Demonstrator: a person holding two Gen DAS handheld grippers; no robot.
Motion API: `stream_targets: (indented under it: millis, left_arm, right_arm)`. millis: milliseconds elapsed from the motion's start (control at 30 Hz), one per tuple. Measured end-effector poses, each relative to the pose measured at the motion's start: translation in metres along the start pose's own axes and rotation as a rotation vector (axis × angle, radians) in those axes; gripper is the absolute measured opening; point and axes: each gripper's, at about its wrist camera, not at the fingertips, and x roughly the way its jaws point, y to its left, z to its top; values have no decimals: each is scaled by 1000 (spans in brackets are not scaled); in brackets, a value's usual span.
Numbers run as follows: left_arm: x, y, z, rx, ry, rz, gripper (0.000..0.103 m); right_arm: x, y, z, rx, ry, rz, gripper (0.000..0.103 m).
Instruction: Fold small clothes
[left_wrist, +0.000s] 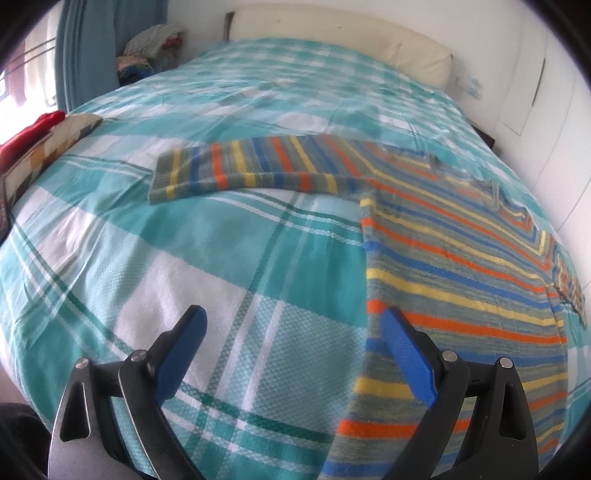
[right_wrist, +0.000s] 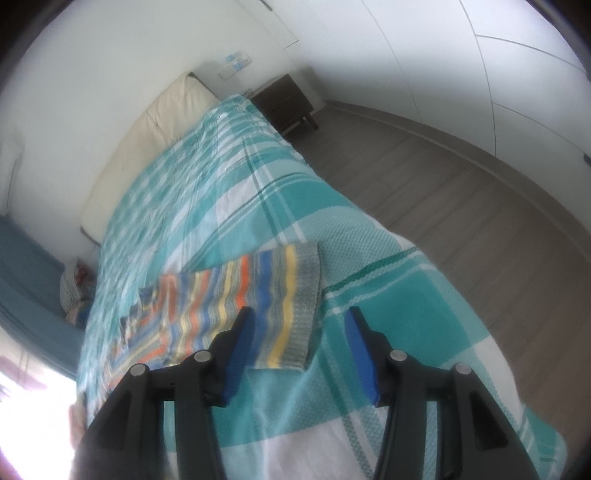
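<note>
Striped sweater (left_wrist: 461, 266) spread flat on a bed (left_wrist: 207, 236) covered by a teal-and-white checked bedspread. In the left wrist view, the garment's body lies at the right, and one sleeve (left_wrist: 236, 170) extends to the left across the bedspread, its grey ribbed cuff at the far left end. In the right wrist view, the other sleeve (right_wrist: 258, 295) lies flat near the bed's edge, its grey ribbed cuff (right_wrist: 304, 306) towards the wooden floor (right_wrist: 461, 206).

Left tongs (left_wrist: 293, 332): released, jaws spread wide above the bedspread, nothing between them; the right-hand blue pad (left_wrist: 406, 354) overlaps the sweater's lower edge in the view, contact cannot be told.

Right tongs (right_wrist: 299, 332): released, jaws apart, with the sleeve cuff seen between and beyond the pads; the pads do not press on it.

Surroundings: a cream headboard (left_wrist: 332, 40) at the head of the bed, a dark nightstand (right_wrist: 284, 103) beside it, a heap of clothes (left_wrist: 155, 51) by the blue curtain (left_wrist: 88, 48). No containers appear in either view.
</note>
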Motion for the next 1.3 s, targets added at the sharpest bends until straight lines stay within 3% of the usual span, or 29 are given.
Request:
stream_targets:
  millis: [100, 233, 367, 467, 533, 600, 733, 833, 967, 1100, 1300]
  left_arm:
    - [3, -1, -1, 5, 3, 8, 96]
    - [8, -4, -3, 18, 19, 25, 96]
    - [10, -5, -5, 28, 22, 39, 96]
    - [11, -4, -5, 22, 30, 41, 96]
    - [13, -3, -5, 16, 39, 43, 96]
    - [15, -2, -5, 13, 49, 52, 96]
    - [16, -1, -5, 10, 55, 53, 96]
    - [15, -2, -2, 5, 56, 38, 96]
    - [10, -7, 1, 14, 42, 17, 96]
    - [4, -8, 2, 32, 20, 29, 96]
    - [3, 5, 5, -11, 27, 33, 96]
  right_arm:
    - [3, -10, 10, 65, -11, 43, 50]
    - [26, -14, 17, 106, 54, 92, 50]
    - [56, -9, 16, 99, 122, 96, 50]
    - [74, -5, 16, 68, 149, 52, 50]
    - [81, -4, 16, 52, 152, 28, 40]
    - [81, 2, 17, -2, 155, -2, 4]
    - [55, 33, 20, -119, 73, -93, 3]
    - [30, 96, 22, -279, 4, -117, 3]
    - [28, 186, 17, -341, 49, 73, 3]
    - [57, 284, -11, -412, 143, 231, 3]
    - [123, 397, -83, -535, 233, 337, 3]
